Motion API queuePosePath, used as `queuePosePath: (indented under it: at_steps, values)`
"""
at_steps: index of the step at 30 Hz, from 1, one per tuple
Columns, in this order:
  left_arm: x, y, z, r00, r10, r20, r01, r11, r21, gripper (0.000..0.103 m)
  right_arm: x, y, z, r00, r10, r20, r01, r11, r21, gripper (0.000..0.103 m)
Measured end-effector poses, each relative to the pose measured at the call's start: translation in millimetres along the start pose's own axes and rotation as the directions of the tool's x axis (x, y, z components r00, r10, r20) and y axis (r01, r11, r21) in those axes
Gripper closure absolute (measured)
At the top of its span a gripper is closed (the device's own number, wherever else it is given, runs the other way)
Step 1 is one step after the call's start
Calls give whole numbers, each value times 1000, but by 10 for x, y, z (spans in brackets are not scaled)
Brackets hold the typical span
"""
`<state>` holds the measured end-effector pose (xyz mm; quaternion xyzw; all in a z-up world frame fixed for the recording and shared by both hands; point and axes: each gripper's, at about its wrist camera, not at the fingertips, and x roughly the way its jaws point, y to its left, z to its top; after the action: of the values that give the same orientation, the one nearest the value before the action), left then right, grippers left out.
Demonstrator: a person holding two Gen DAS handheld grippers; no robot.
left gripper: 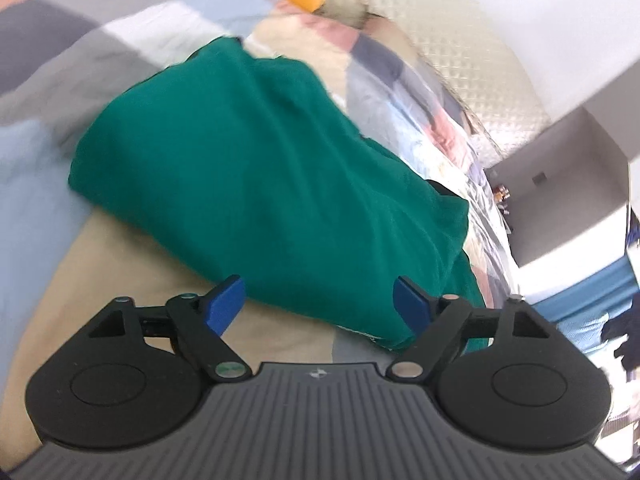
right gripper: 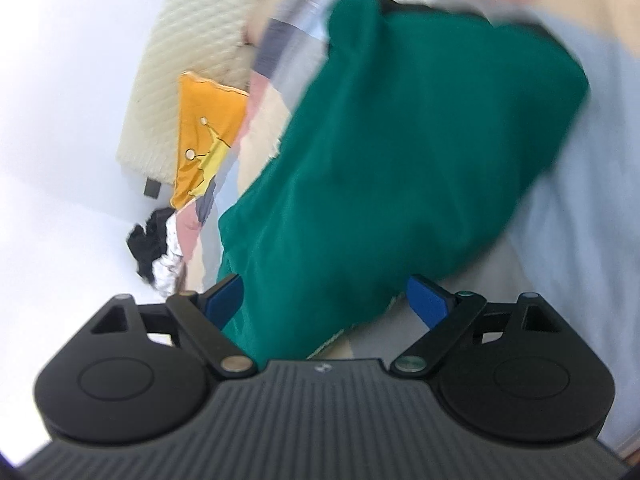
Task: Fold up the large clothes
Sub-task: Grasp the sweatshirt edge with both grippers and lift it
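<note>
I see the green garment [left gripper: 256, 168] lying folded into a thick bundle on the bed [left gripper: 100, 264], on top of a patchwork cover of grey, pale blue, beige and pink blocks. My left tool [left gripper: 318, 306] is released: its blue pads [left gripper: 224, 304] stand wide apart and press on nothing, with the near edge of the garment just beyond them. My right tool [right gripper: 326, 300] is released as well; the cloth lies between its spread pads [right gripper: 426, 300], but they do not pinch it. An orange cushion [right gripper: 208, 132] leans by the quilted headboard [right gripper: 188, 40]. A dark heap of clothes [right gripper: 146, 244] lies beyond the bed's edge. No container shows in either view.
</note>
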<state>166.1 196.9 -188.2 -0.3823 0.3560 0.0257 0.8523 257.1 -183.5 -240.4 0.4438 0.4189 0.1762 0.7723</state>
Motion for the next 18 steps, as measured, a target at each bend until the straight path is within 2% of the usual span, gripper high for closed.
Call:
queuePosePath:
  at_steps: [4,6,9,11,14,15,17,18]
  values:
    - [112,154,8,999,23,-43,-27,996,-88,9,138,-259,-32,999,41,-29,-35,983,178,12]
    - [163,250,1,998,12,-56,-20,989,-147,9,204,-368,-65,998,51,-20,-44,964,263,11]
    - [239,420,-2,998,-35,-59,19,967,-253,9,312,-494,-95,998,57,7,-55,932,358,12]
    - [301,568,-16,997,-58,-54,36,938,-345,9,378,-526,-90,997,74,32,-80,917,391,11]
    - [417,811,-23,993,-116,-35,84,866,-492,9,456,-489,-79,995,91,51,-104,914,391,11]
    - [446,895,-38,989,-148,-10,119,828,-548,9,478,-467,-84,995,83,49,-96,919,384,11]
    - [516,1057,-80,974,-223,48,199,728,-656,9,499,-460,-88,995,87,49,-99,918,385,10]
    - [522,1102,-84,973,-221,65,205,706,-678,9,507,-455,-82,994,92,53,-106,915,390,10]
